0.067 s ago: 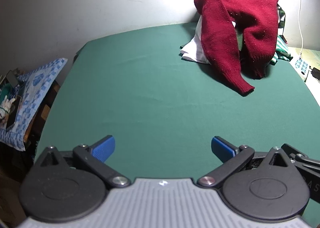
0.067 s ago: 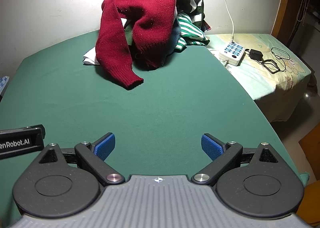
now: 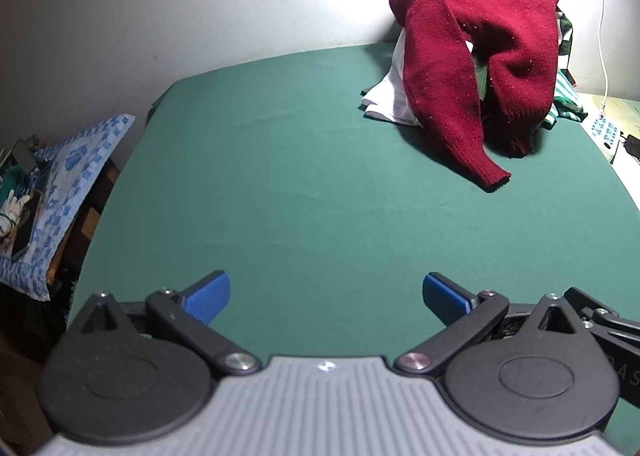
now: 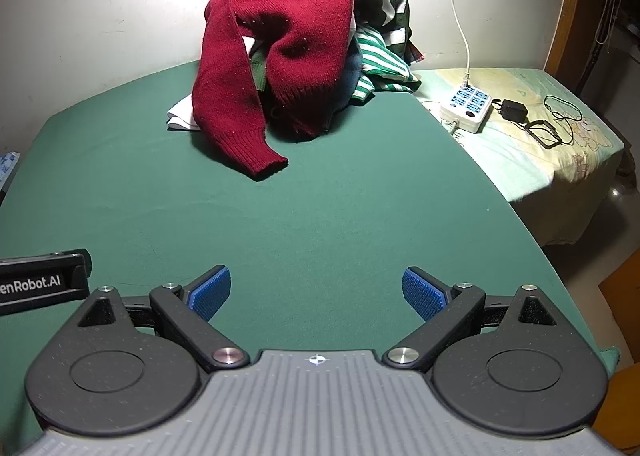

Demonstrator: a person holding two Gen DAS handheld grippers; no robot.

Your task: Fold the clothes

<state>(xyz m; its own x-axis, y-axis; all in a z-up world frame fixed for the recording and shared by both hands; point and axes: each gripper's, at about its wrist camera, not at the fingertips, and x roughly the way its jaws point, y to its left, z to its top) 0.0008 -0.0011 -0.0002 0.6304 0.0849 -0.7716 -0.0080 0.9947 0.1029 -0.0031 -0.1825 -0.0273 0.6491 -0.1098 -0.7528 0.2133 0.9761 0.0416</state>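
Note:
A dark red knit sweater (image 3: 472, 51) (image 4: 288, 35) lies draped over a pile of clothes at the far edge of the green table (image 3: 300, 175) (image 4: 340, 195), one sleeve trailing toward me. Under it show a white garment (image 3: 390, 103) (image 4: 182, 115) and a green-and-white striped one (image 4: 378, 55). My left gripper (image 3: 326, 296) is open and empty, low over the near part of the table, far from the pile. My right gripper (image 4: 316, 290) is also open and empty, near the table's front. The left gripper's body (image 4: 40, 282) shows at the right wrist view's left edge.
A white power strip (image 4: 466, 105) with a cable, a black adapter (image 4: 514, 109) and a cord lie on a bed to the right of the table. A blue patterned cloth (image 3: 68, 183) covers clutter to the left. A white wall stands behind the pile.

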